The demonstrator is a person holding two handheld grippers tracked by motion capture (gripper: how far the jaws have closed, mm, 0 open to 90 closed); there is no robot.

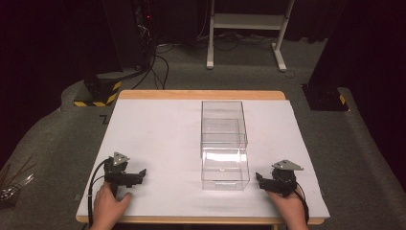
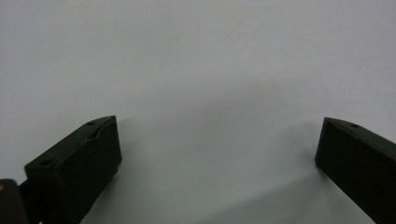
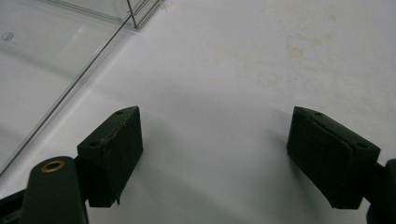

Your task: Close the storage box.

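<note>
Clear box [image 1: 224, 143]: mid worktop [image 1: 158, 129], between both claws, touching neither.
Left claw [image 1: 140, 173]: released, resting near front edge.
Right claw [image 1: 259, 179]: released, just beside box.

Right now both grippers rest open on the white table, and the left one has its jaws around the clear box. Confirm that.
Not quite. The left gripper holds nothing: the left gripper view shows bare white table between its open jaws. The clear box stands apart, between the left gripper and the right gripper, which is also open.
</note>
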